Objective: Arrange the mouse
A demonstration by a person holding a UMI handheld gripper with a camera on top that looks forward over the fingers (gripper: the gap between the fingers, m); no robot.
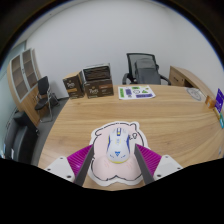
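Note:
A white mouse [117,146] with a blue and yellow stripe lies on a pale pink, animal-shaped mouse mat [112,170] on the wooden table [150,115]. My gripper [113,163] is open. Its two fingers, with magenta pads [80,158], stand either side of the mouse's near end. A gap shows at each side, and the mouse rests on the mat between them.
A small flat box with a printed label [136,92] lies at the table's far side. Beyond it stand a grey office chair [146,68], low cabinets [88,82] and a black chair [45,98]. More objects sit at the table's right edge [219,105].

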